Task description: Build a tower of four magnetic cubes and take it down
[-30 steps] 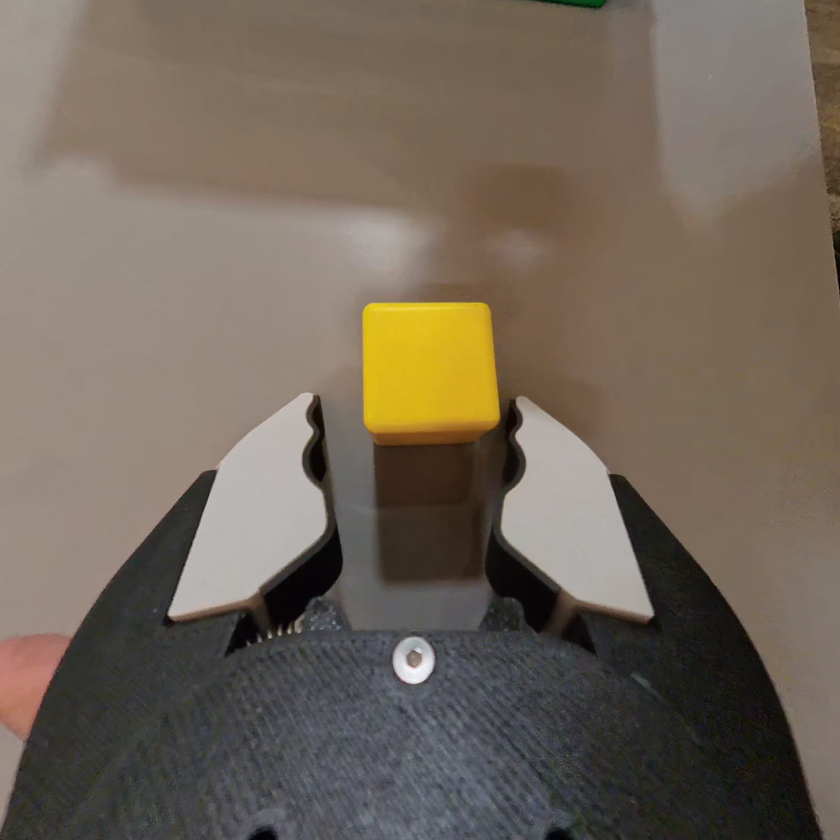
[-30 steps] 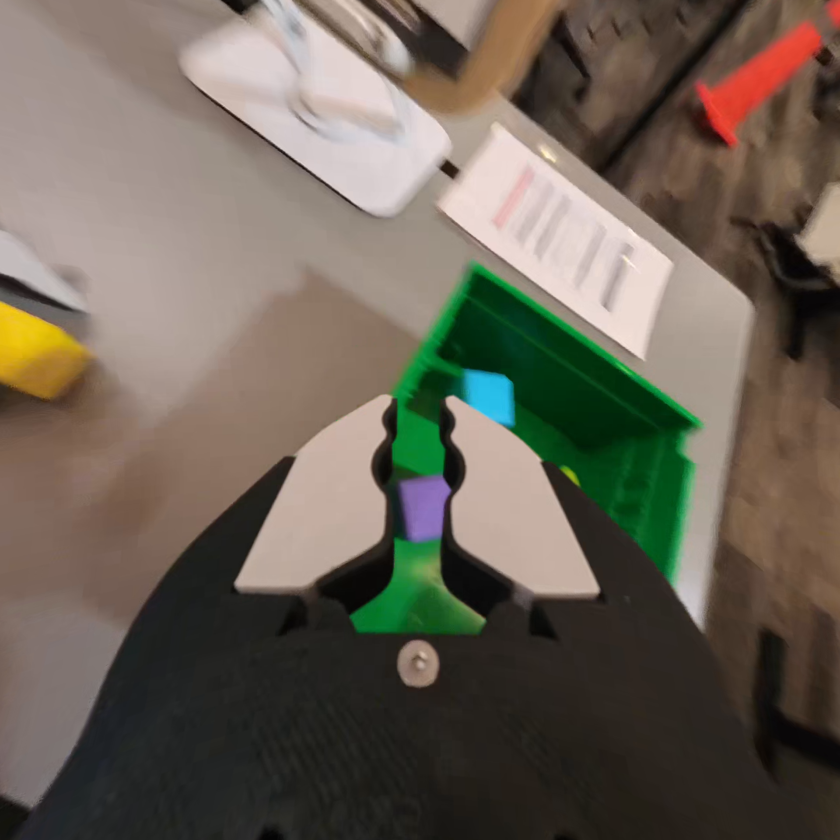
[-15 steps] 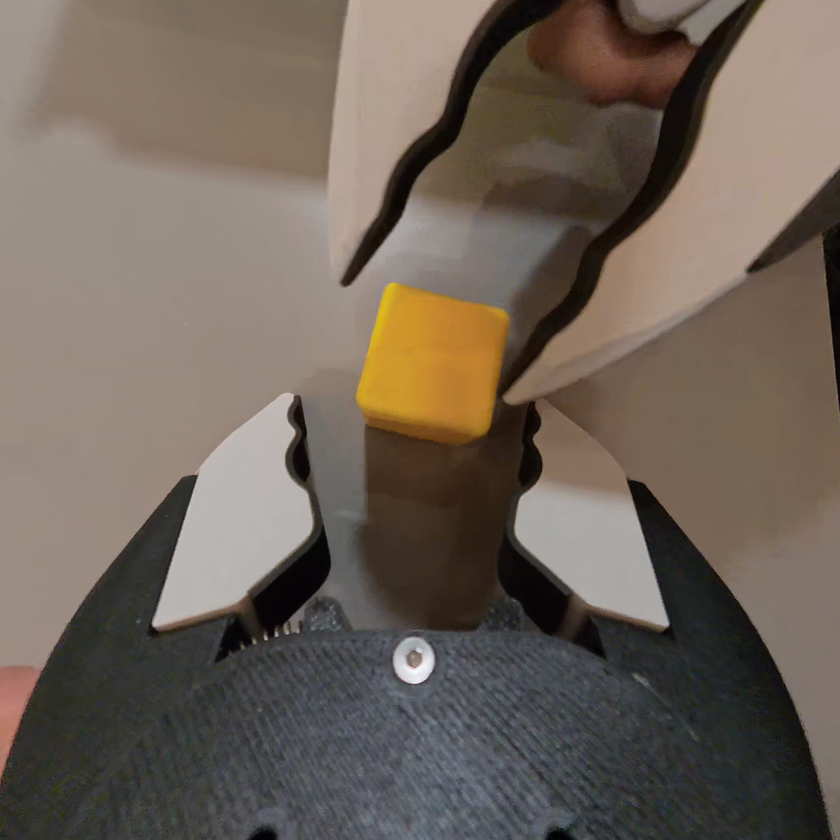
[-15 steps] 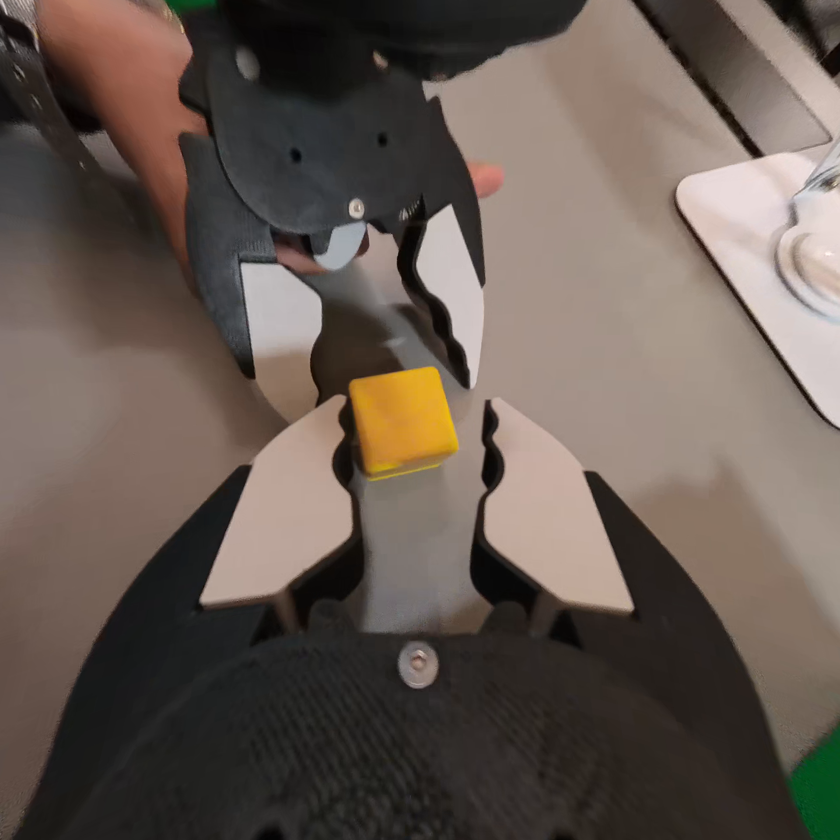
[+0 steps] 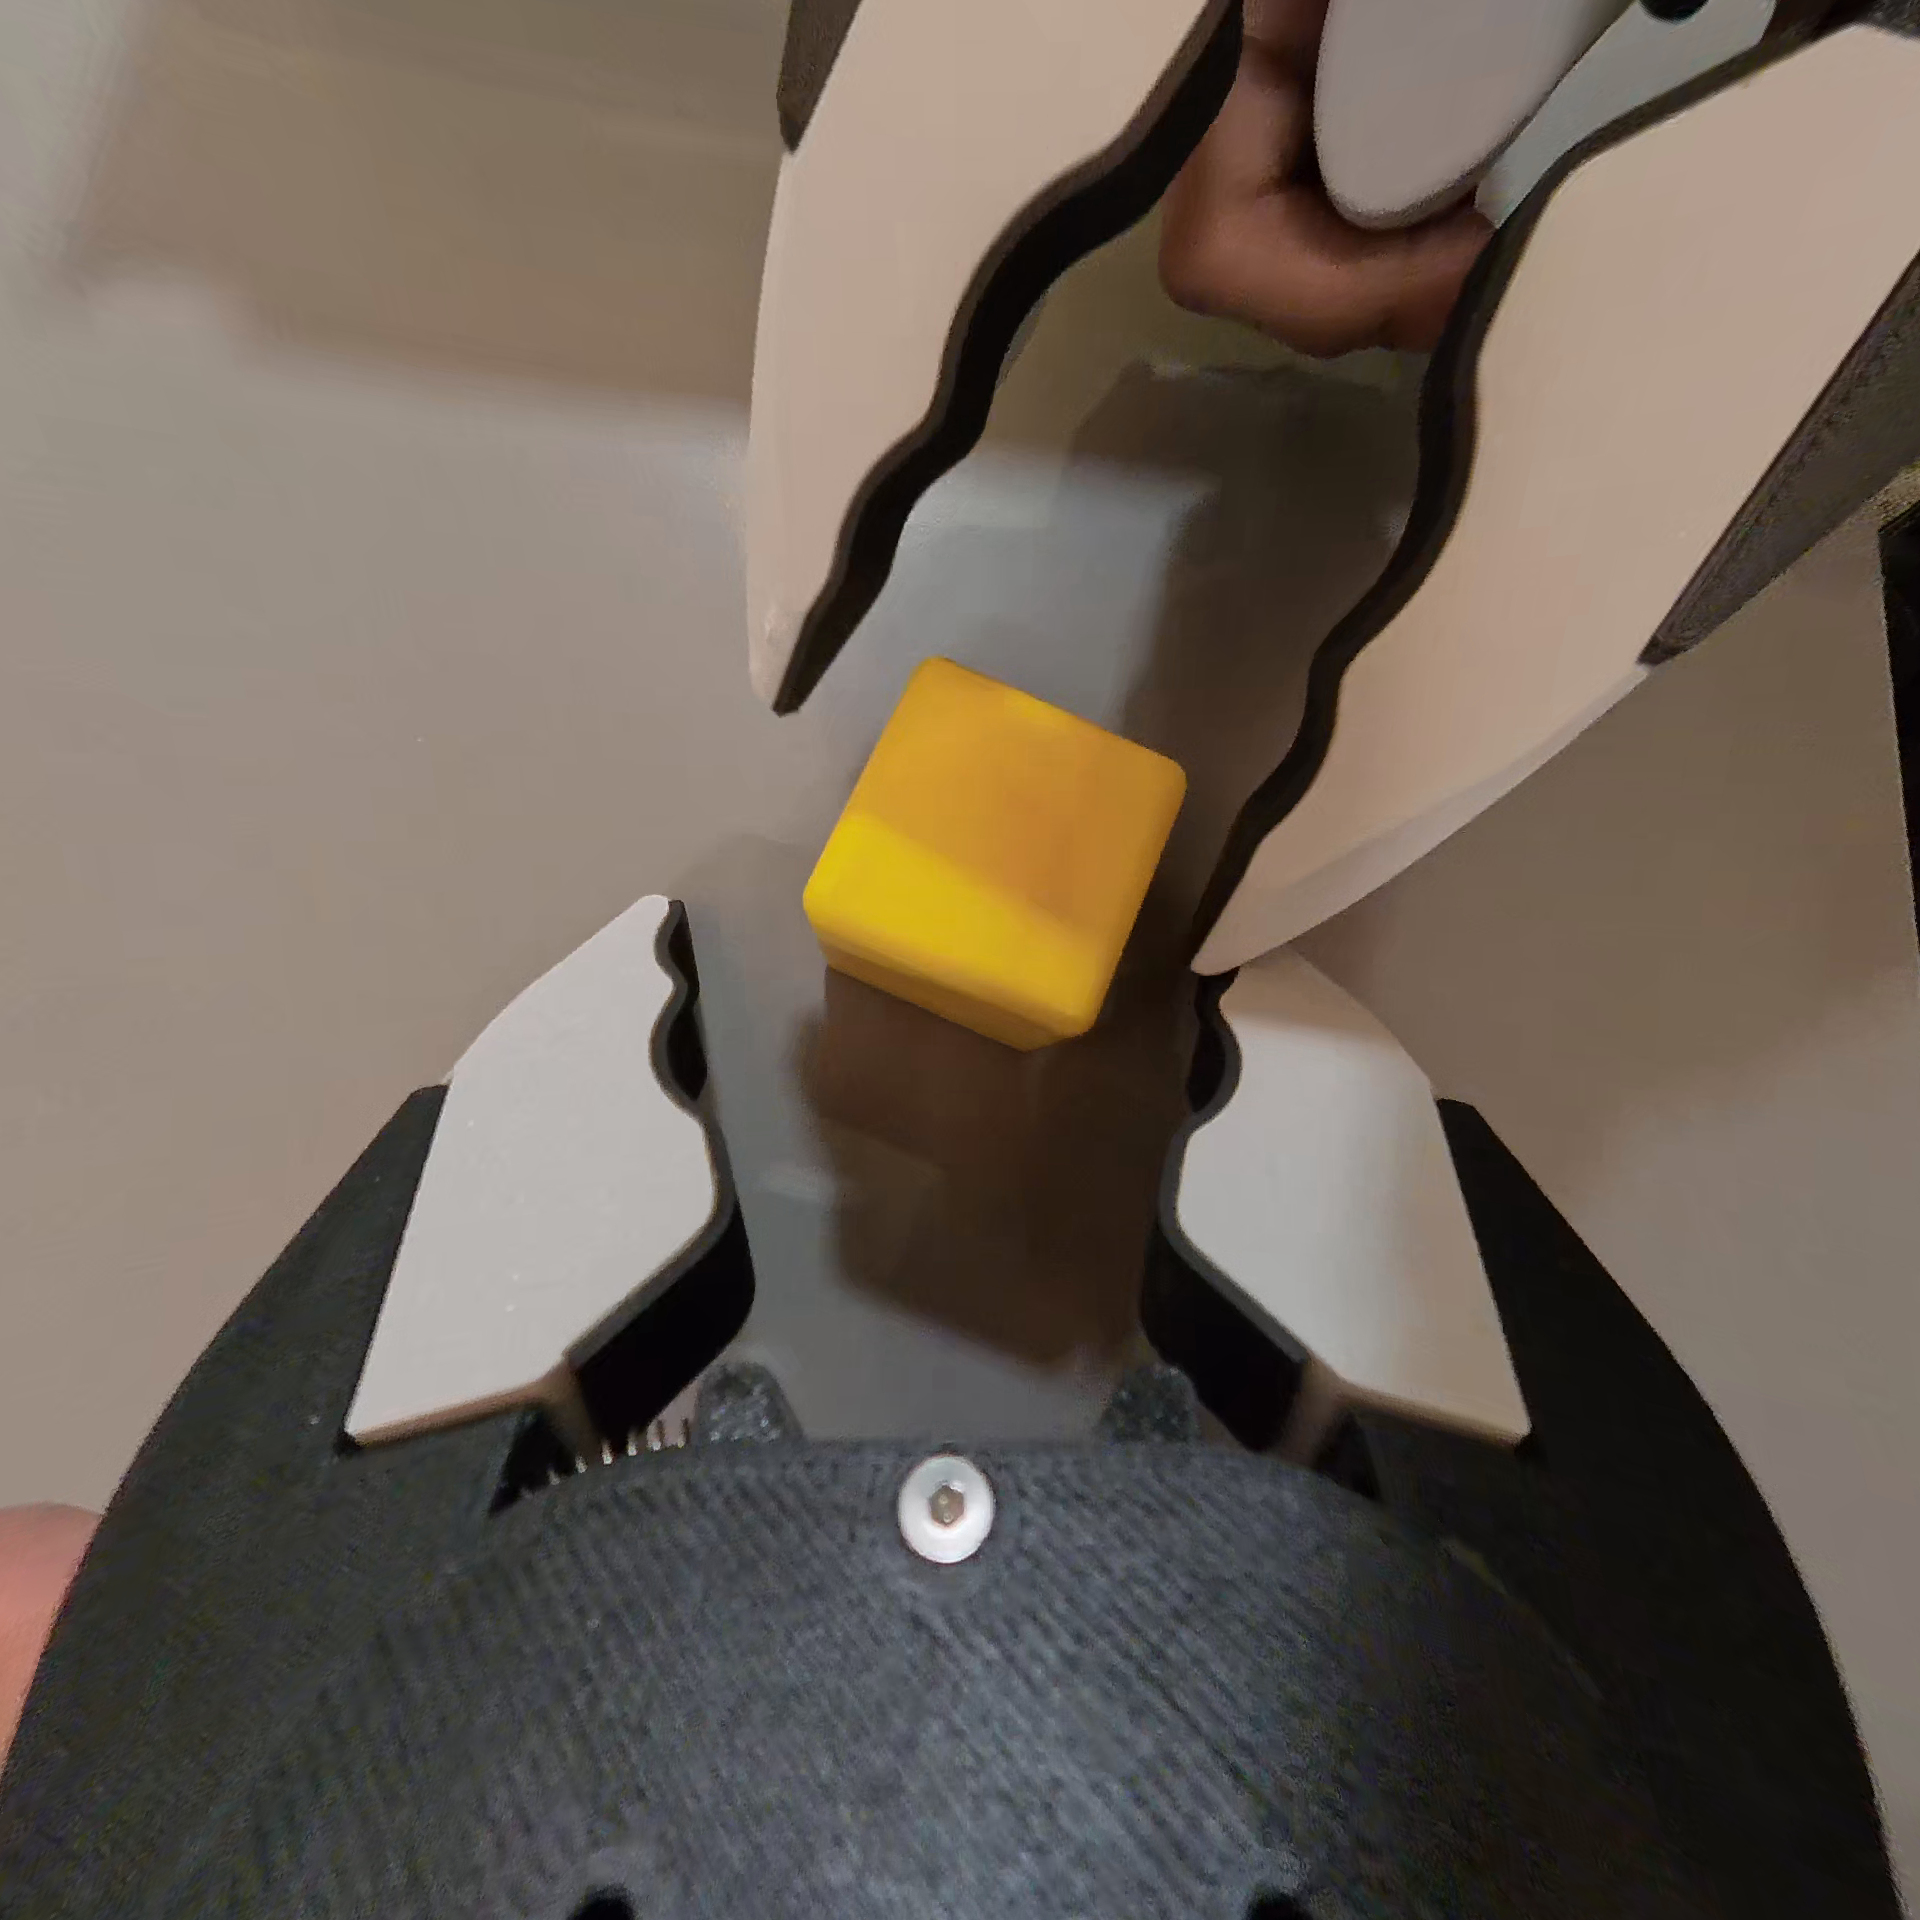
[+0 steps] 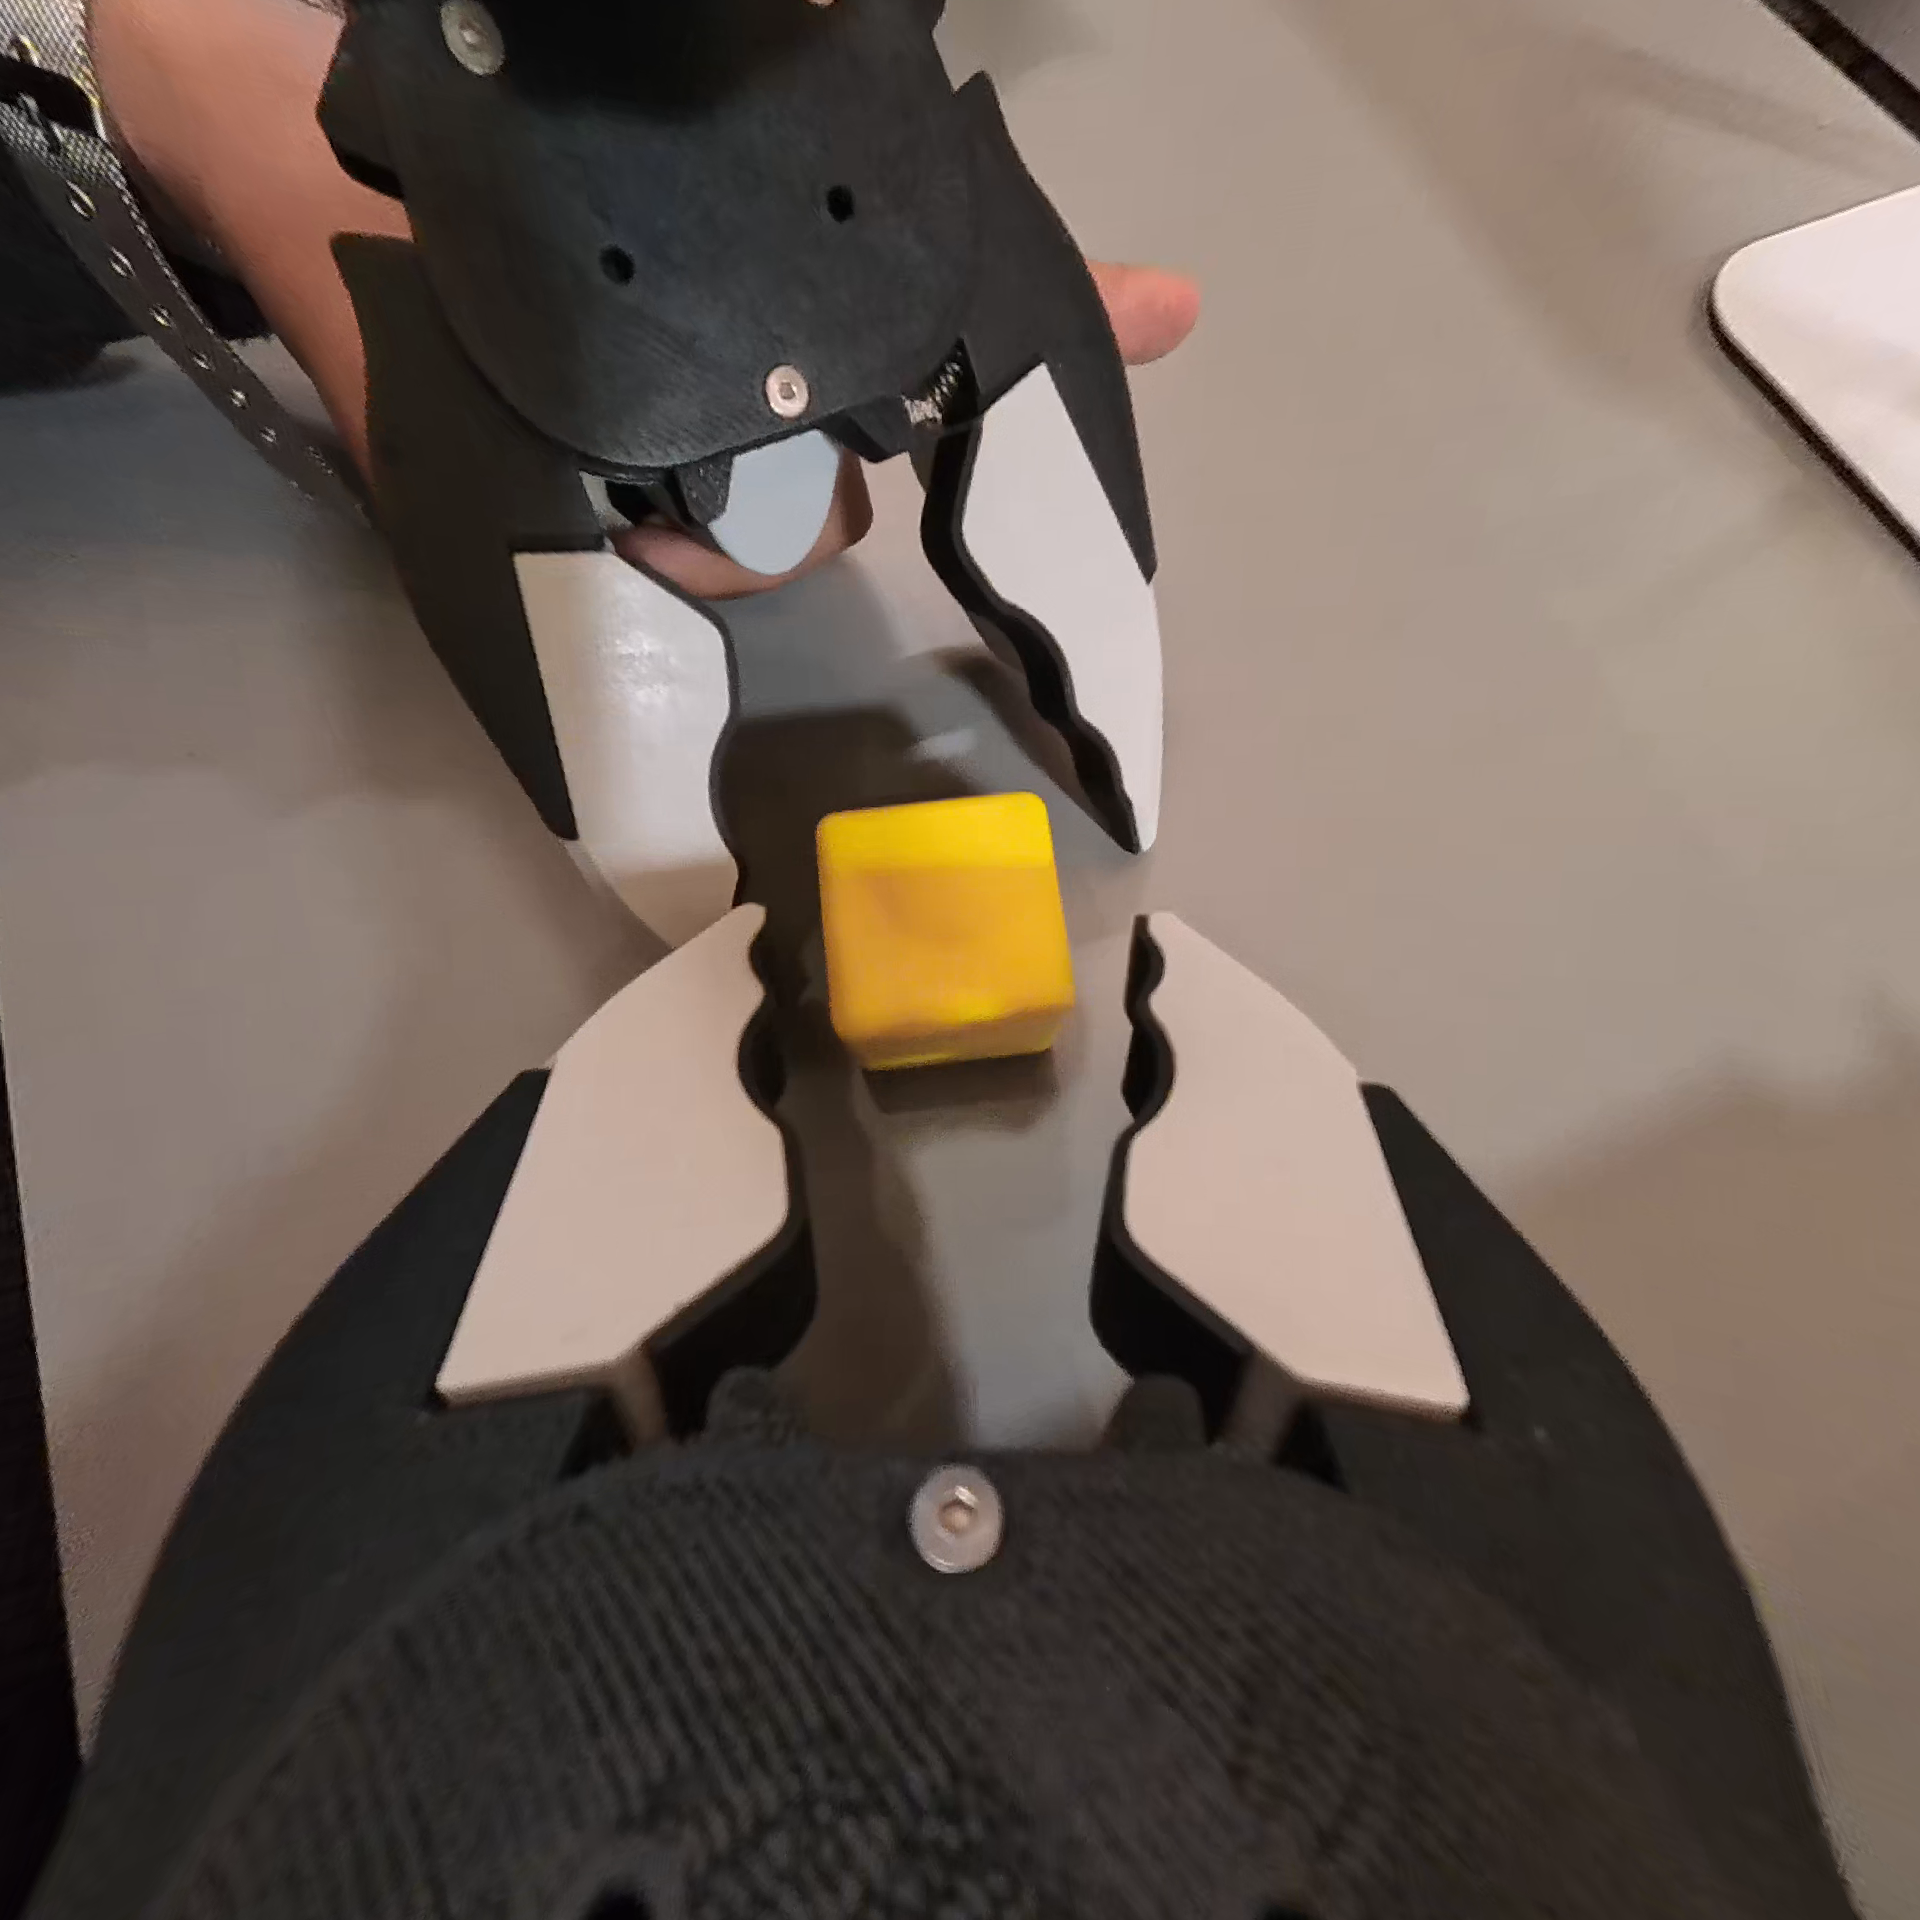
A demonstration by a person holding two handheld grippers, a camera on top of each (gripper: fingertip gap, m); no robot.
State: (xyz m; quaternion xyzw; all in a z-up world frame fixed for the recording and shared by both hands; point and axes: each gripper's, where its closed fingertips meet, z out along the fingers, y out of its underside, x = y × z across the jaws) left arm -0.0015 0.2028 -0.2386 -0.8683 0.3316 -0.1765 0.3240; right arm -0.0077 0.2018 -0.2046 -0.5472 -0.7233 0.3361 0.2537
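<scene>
A yellow cube [image 5: 997,852] lies on the grey table [image 5: 312,727], turned a little askew. My left gripper [image 5: 935,945] is open, its fingertips just short of the cube's near side. My right gripper [image 5: 997,816] comes from the opposite side, open, with its fingers on either side of the cube. In the right wrist view the cube [image 6: 940,935] sits between my right gripper's [image 6: 951,920] fingertips, closer to the left finger. The left gripper [image 6: 883,868] faces it from beyond. I cannot tell whether any finger touches the cube.
A white flat pad [image 6: 1849,343] lies on the table at the far right. A person's hand [image 6: 239,208] with a grey strap [image 6: 177,301] holds the left gripper. A fingertip [image 5: 31,1600] shows at the left edge. The grippers are tip to tip, or close to it.
My right gripper swung from above a green bin to face the left gripper, opened, and closed in around the cube. The cube has turned slightly. The left gripper stayed open.
</scene>
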